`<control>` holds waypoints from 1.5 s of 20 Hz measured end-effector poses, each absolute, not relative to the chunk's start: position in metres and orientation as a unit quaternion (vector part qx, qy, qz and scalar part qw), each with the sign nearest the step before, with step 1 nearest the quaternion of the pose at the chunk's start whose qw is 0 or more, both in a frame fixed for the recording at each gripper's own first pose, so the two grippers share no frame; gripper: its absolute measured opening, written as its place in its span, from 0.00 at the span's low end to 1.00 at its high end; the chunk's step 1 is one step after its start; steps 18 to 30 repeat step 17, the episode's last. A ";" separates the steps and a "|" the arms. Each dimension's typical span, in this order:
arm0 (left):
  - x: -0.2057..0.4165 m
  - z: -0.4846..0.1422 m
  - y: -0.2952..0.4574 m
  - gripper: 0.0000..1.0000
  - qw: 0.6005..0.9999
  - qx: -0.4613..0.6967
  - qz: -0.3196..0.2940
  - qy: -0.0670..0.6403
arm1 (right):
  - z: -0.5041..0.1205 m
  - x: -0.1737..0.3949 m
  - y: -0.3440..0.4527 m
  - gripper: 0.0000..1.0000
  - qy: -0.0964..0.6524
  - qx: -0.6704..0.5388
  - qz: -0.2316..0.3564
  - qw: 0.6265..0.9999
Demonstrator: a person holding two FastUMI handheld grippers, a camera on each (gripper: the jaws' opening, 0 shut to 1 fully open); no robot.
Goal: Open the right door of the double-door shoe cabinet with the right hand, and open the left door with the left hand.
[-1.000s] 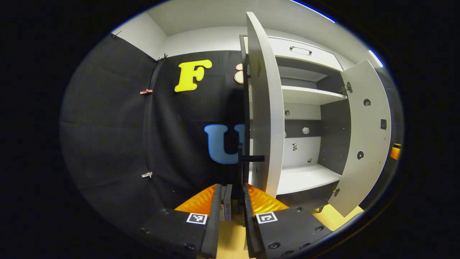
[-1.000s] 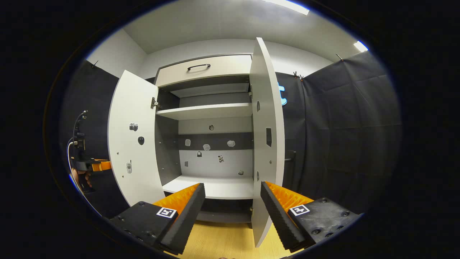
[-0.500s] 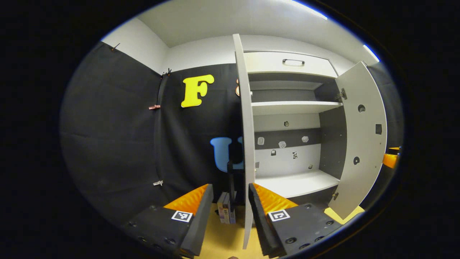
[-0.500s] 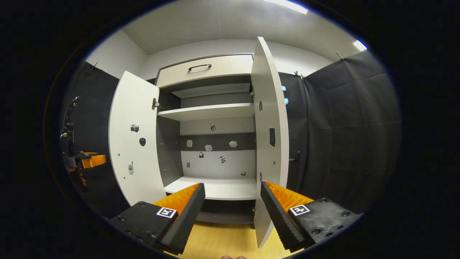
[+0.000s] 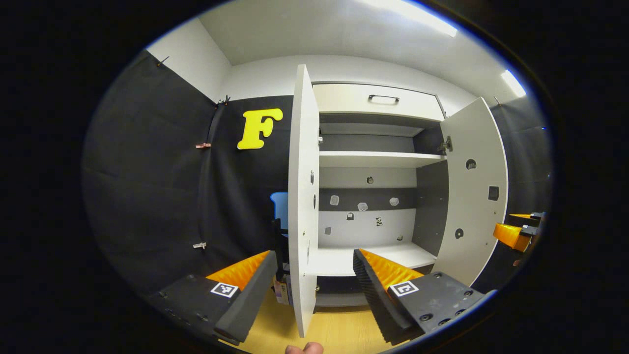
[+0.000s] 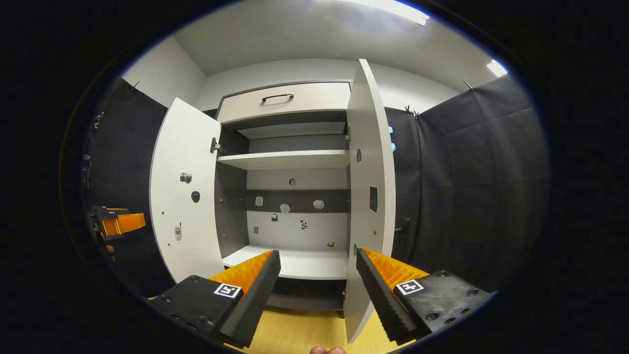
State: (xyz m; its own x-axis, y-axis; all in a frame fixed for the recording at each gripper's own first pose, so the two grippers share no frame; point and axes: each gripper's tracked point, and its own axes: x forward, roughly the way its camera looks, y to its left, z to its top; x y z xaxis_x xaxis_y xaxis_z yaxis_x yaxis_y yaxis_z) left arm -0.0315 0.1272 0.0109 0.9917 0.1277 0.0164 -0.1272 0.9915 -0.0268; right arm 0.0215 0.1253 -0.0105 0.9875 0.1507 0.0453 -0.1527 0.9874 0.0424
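Observation:
The white shoe cabinet (image 5: 376,160) stands with both doors swung out. In the left gripper view the left door (image 5: 300,196) is nearly edge-on between my fingers, its black handle (image 5: 277,241) on the far side. The right door (image 5: 474,196) hangs wide. My left gripper (image 5: 312,290) is open and holds nothing, a short way back from the door's edge. In the right gripper view the right door (image 6: 371,196) stands just beyond my open right gripper (image 6: 317,295), untouched. The left door (image 6: 184,196) shows its inner face. Each gripper also appears far off in the other's view.
A drawer with a black handle (image 6: 277,97) tops the cabinet. The two shelves (image 6: 290,160) are bare. A few boxes (image 5: 282,292) stand on the wooden floor (image 5: 339,334) behind the left door. Black cloth walls close in both sides. A fingertip (image 5: 304,348) shows at the bottom.
My left gripper has opened off the left door's handle and drawn back, and the door now stands wider. The right gripper has barely moved.

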 end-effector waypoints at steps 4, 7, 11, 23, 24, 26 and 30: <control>-0.039 0.004 0.111 0.96 0.998 -0.009 0.061 -0.008 | -0.003 0.021 0.120 0.98 -0.030 0.023 0.071 0.997; -0.042 0.001 0.097 0.96 0.998 -0.007 0.062 -0.014 | -0.001 0.020 0.120 0.98 -0.032 0.024 0.069 0.997; -0.042 -0.004 0.072 0.96 0.999 -0.004 0.041 -0.009 | 0.000 0.019 0.120 0.98 -0.035 0.026 0.069 0.997; -0.036 -0.011 0.054 0.96 1.000 0.011 0.024 -0.001 | -0.003 0.018 0.118 0.98 -0.030 0.026 0.069 0.997; -0.036 -0.011 0.054 0.96 1.000 0.011 0.024 -0.001 | -0.003 0.018 0.118 0.98 -0.030 0.026 0.069 0.997; -0.036 -0.011 0.054 0.96 1.000 0.011 0.024 -0.001 | -0.003 0.018 0.118 0.98 -0.030 0.026 0.069 0.997; -0.036 -0.011 0.054 0.96 1.000 0.011 0.024 -0.001 | -0.003 0.018 0.118 0.98 -0.030 0.026 0.069 0.997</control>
